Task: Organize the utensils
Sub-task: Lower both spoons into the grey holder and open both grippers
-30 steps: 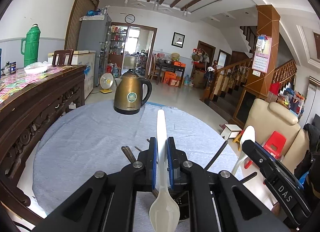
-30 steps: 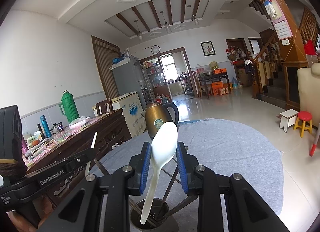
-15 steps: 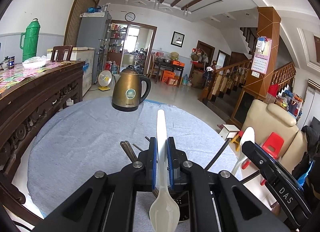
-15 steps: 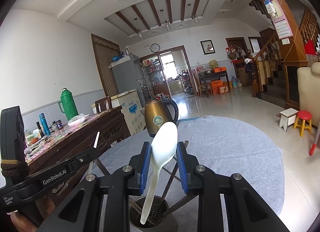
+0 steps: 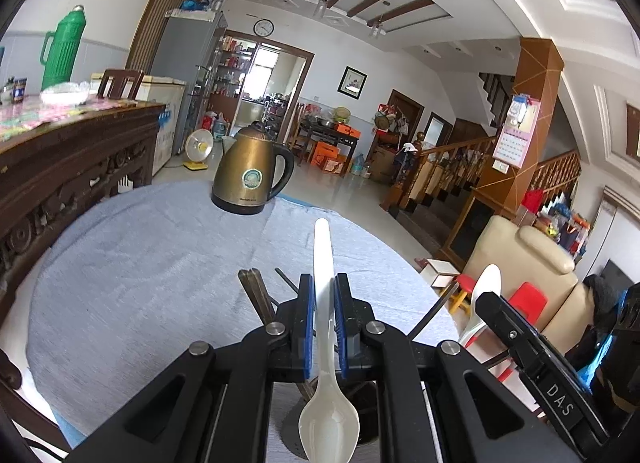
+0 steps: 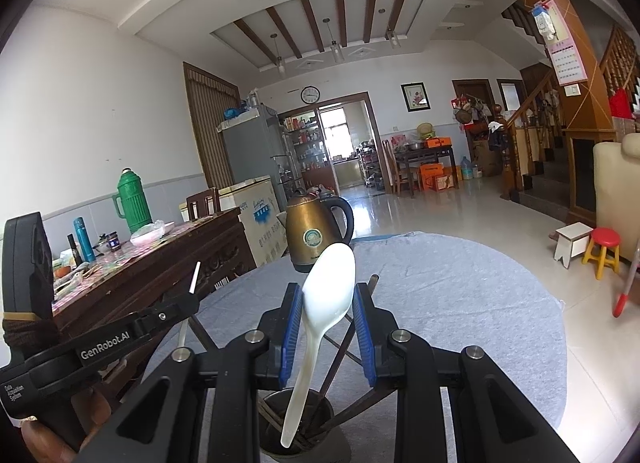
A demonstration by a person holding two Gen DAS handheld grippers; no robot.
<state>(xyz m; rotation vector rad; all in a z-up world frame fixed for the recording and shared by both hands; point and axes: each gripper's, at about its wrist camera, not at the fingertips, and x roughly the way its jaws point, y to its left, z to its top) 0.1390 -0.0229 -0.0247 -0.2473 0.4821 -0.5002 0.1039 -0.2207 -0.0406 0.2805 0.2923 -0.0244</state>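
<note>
Just below both claws stands the utensil holder (image 6: 296, 419), chopsticks (image 6: 340, 347) fanned inside, so we judge both spoons are bound there. Our left claw (image 5: 324, 319) pinches a white spoon (image 5: 326, 351) by its handle, bowl down. Our right claw (image 6: 324, 323) clamps the second spoon (image 6: 326, 291) by its bowl, handle down. Farther across the counter (image 6: 460, 283) sits a kettle (image 6: 316, 231).

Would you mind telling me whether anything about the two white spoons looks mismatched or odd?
Yes: the left claw grips its spoon by the handle, bowl end down, while the right claw clamps its spoon by the bowl, handle tip down over the metal cup. The two point opposite ways.
</note>
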